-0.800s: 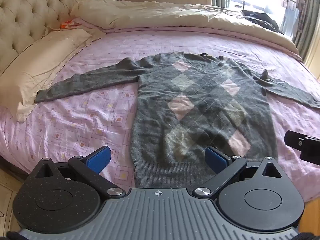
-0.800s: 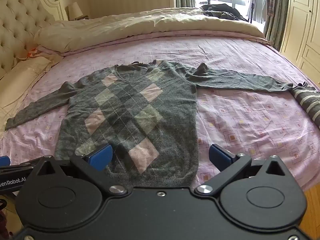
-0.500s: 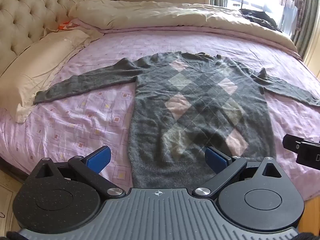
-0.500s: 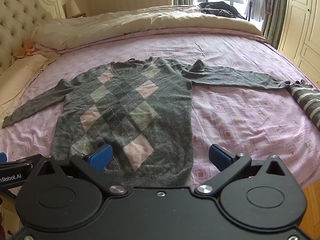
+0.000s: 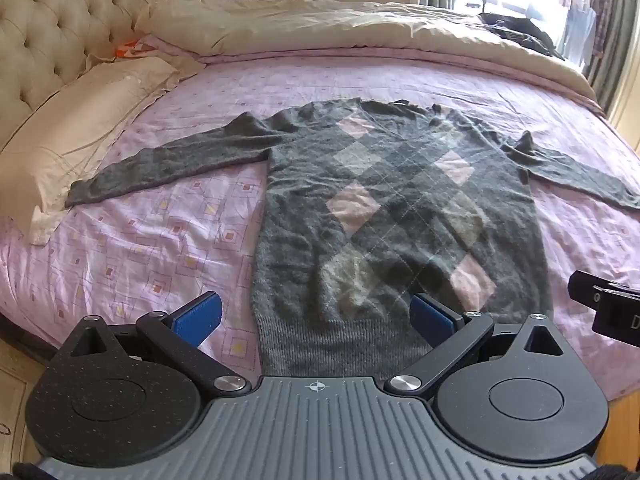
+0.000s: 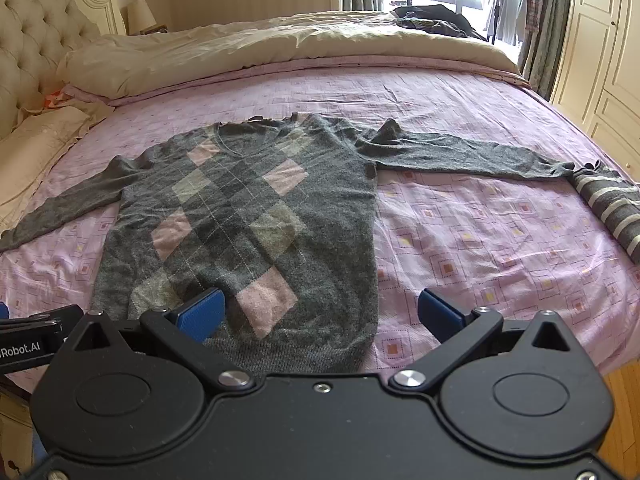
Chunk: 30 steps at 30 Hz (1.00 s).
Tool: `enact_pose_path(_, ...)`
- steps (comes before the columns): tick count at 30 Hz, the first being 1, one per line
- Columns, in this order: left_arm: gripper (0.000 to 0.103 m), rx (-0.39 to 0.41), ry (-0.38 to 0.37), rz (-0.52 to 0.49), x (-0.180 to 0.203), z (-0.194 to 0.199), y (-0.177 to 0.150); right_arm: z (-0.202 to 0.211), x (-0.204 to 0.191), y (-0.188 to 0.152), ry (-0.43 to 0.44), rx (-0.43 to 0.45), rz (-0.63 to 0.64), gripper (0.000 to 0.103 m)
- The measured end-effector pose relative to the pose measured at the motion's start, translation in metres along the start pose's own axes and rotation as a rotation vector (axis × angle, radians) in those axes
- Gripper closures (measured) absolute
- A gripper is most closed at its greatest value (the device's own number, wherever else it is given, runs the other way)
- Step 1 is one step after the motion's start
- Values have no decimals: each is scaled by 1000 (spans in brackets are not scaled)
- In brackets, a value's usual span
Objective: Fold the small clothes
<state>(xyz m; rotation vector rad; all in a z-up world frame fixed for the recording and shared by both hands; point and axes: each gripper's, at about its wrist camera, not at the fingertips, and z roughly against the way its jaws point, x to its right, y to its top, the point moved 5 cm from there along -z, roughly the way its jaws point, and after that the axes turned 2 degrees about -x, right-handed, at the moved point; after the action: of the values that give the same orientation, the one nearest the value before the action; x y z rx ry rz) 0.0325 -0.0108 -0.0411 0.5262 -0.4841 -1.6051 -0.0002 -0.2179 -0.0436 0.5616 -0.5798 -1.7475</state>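
You are standing at the near edge of a wide bed covered by a lilac sheet printed with small squares (image 5: 152, 240), a cream tufted headboard (image 5: 52, 28) off to the left and a bunched beige duvet (image 6: 256, 48) along the far side. Take the grey knitted sweater with the pink and pale argyle diamonds (image 5: 400, 216) as your landmark: it lies flat and face up on the sheet, its long axis running straight away from you, ribbed hem (image 5: 336, 344) nearest you and neckline pointing at the duvet, with both sleeves stretched out sideways across that axis. Your left gripper (image 5: 316, 316) hangs just short of the hem, over its left half, jaws spread wide with nothing between them. Your right gripper (image 6: 320, 312) is likewise spread and empty, astride the hem's right corner. So each hand sits nearest its own side of the hem, neither touching the knit as far as the views show. The left sleeve cuff (image 5: 80, 196) reaches almost to the cream pillow (image 5: 80, 128); the right cuff ends by a folded grey striped garment (image 6: 616, 212), well off to the right of the sweater. A likely opening is bringing the sleeves in, each lying farther out on its own gripper's side.
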Motion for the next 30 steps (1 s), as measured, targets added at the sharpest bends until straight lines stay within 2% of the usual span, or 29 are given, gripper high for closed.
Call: enact_pose_path(30,1,-15,-3,4,7,-9,0,-5,1,-3,-7,-2,-1,1)
